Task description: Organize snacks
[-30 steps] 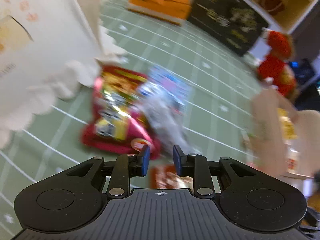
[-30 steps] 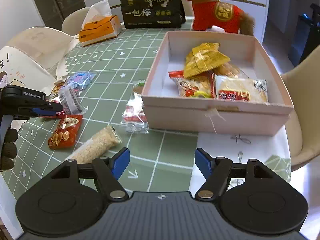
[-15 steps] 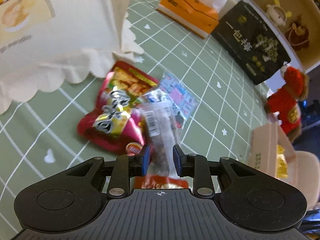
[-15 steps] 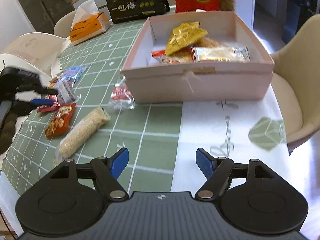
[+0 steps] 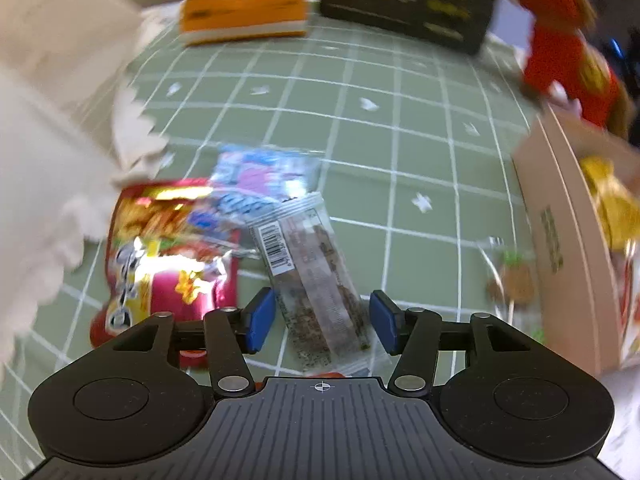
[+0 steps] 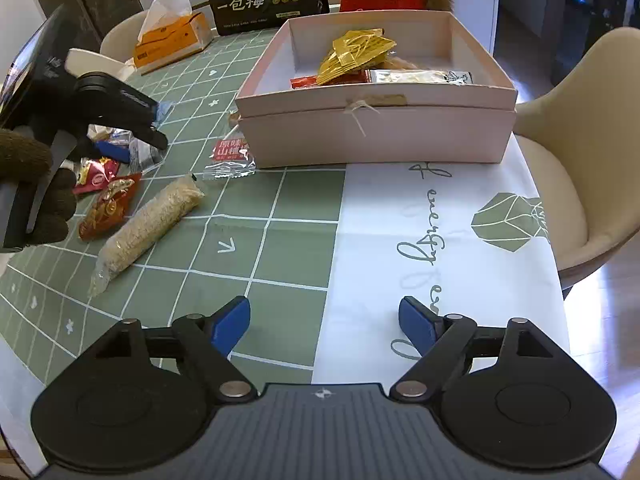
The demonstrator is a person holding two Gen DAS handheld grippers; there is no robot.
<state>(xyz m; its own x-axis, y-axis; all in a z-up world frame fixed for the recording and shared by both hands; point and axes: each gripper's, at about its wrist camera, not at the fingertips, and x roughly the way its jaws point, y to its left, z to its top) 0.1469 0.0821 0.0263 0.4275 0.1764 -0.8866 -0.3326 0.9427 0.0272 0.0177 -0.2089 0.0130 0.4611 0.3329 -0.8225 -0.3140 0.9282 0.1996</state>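
Clear bar (image 5: 316,280) lies flat on the green cloth (image 5: 420,152), directly ahead of the left gripper (image 5: 322,320). Long axis runs roughly away from the camera, tilted left at the far end; near end sits between the blue pads (image 5: 260,318), far end overlaps the blue packet (image 5: 260,184). Red packet (image 5: 168,248) just left of it. Left jaws about half open, straddling the bar's near end; a gap shows on each side, nothing gripped. Judgement: closing across the short axis should take it. Box (image 6: 376,92) lies to the right, near. Right gripper (image 6: 324,326) wide open, empty, well apart from the bar, so the left is nearer.
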